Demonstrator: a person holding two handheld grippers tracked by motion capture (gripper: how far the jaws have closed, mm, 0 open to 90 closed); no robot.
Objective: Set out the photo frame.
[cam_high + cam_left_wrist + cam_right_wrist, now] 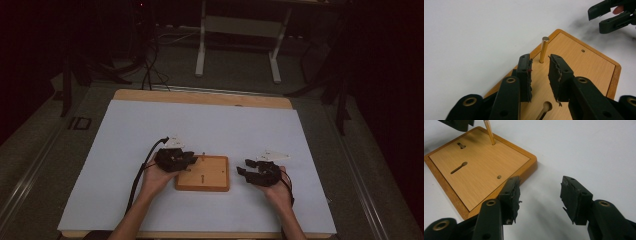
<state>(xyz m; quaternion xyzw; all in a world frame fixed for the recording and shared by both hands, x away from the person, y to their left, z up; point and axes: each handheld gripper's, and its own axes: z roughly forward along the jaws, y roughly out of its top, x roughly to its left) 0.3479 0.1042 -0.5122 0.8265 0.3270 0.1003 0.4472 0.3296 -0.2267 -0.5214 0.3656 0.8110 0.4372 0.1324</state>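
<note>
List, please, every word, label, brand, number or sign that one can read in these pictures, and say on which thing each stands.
There are none to read.
The wooden board is plain wood with slots and holes, no print.
The brass peg bears no marking.
The left gripper and the right gripper show no label.
The white table cover is blank.

High view dim w/ dark bkgd; both gripper views bright, soft shadows, slightly blurry.

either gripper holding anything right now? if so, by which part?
Nothing is held. The left gripper is open over the wooden board, short of the upright brass peg. The right gripper is open over the white tabletop.
</note>
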